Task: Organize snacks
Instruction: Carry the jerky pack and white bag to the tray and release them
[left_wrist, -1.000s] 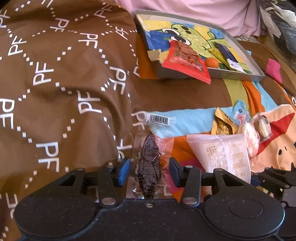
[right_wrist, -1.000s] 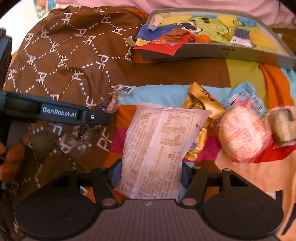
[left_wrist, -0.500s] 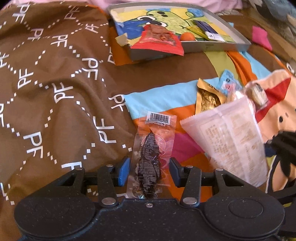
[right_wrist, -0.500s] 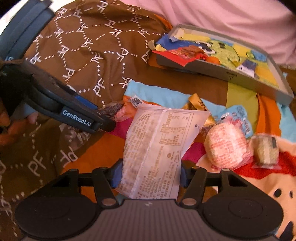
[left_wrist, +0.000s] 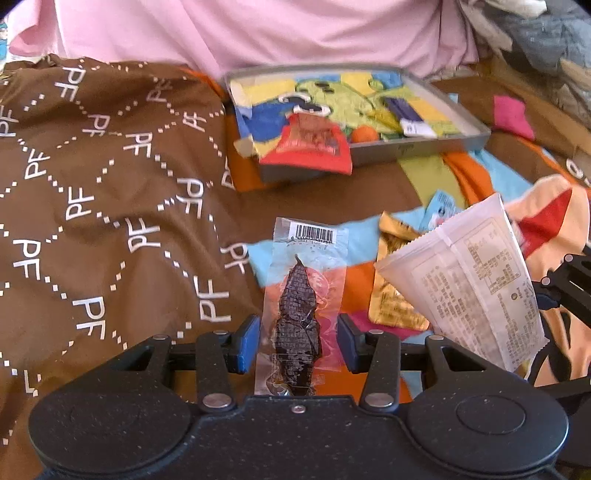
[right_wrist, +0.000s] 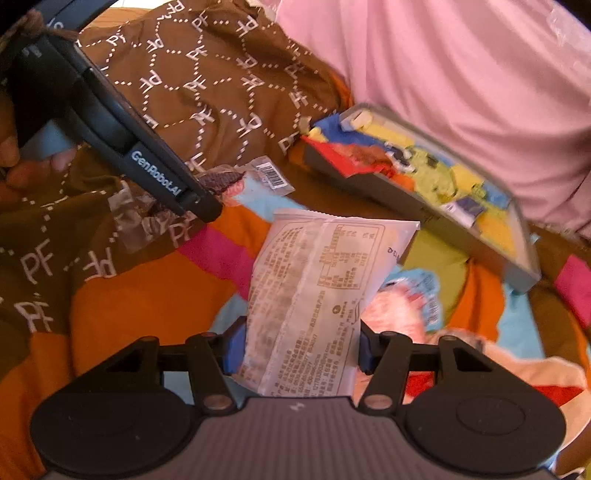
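Left wrist view: left tongs (left_wrist: 298, 343) clamped on clear packet of dark dried snack (left_wrist: 301, 314) (barcode end forward), raised over patterned bedspread (left_wrist: 110, 221). Grey tray (left_wrist: 417, 151) beyond, holding red packet (left_wrist: 310, 146).

Right wrist view: right tongs (right_wrist: 301, 349) clamped on white printed packet (right_wrist: 317, 295), above the bedspread (right_wrist: 147, 295); tray (right_wrist: 461, 232) ahead right, well apart.

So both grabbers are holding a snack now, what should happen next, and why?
Probably carry both toward the grey tray and drop them there: the left gripper holds the clear dark-snack packet, the right gripper the white packet, and snacks already lie in that tray.
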